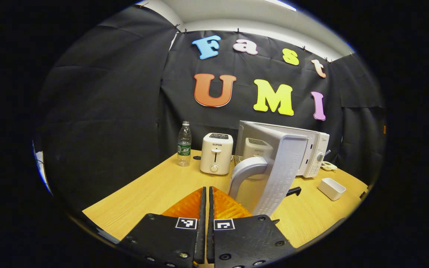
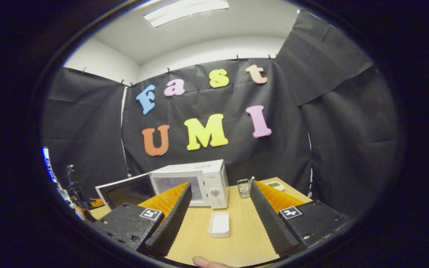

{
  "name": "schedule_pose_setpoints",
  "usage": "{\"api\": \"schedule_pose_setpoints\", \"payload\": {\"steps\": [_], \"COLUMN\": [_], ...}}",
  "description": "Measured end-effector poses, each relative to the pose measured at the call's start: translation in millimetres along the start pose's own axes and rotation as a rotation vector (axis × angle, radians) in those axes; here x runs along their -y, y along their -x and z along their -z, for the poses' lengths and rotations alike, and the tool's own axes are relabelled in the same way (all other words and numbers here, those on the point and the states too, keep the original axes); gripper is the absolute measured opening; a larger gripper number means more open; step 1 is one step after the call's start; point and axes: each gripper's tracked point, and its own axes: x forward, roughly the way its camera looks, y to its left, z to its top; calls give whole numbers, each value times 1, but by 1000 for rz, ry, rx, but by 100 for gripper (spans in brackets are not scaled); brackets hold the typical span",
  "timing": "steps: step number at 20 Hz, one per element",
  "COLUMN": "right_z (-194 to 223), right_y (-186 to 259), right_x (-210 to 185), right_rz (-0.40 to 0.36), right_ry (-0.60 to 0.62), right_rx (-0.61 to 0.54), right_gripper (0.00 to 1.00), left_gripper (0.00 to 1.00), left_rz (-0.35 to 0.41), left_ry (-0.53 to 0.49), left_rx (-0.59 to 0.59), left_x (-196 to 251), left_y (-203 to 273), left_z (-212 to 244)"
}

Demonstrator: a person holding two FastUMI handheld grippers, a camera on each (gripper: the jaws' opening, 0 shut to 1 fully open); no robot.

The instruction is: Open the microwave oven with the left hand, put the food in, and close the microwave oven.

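Closed almost tip to tip with nothing between its fingers, the left gripper [image 1: 207, 193] sits low over the wooden table [image 1: 155, 186]. Just ahead and slightly right of its tips stands the microwave oven's [image 1: 311, 152] open door [image 1: 274, 163], swung out edge-on, handle toward the camera. Farther ahead to the left are a toaster [image 1: 216, 153] and a water bottle [image 1: 184, 144]. Spread wide and empty, the right gripper [image 2: 220, 203] frames a white tray [image 2: 219, 224] lying on the table between its fingers. Beyond the left finger [image 2: 169, 219] stands the microwave oven [image 2: 196, 182], door [image 2: 125, 191] ajar.
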Motion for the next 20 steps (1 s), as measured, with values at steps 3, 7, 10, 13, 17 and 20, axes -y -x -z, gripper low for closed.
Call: {"api": "schedule_pose_setpoints", "payload": {"steps": [3,7,10,13,17,20], "right_z": [-3,-3,-5,-9,-9,-11], "right_y": [1,3,7,11,15,23], "right_x": [0,3,2,4,9,16], "right_rz": [-1,8,-4,-9,-10,-13], "right_ry": [6,7,5,11,15,15], "right_rx": [4,8,10,28,40,58], "right_gripper": [100,100,100,100,100,100], "left_gripper": [2,0,2,2,2,2], "left_rz": [38,84,124,138,158,189], "left_ry": [-2,21,11,0,21,9], "left_rx": [17,54,39,38,29,32], "left_x": [24,59,91,115,145,174], "left_y": [4,2,-4,-13,-27,-40], "left_z": [0,0,9,10,12,10]}}
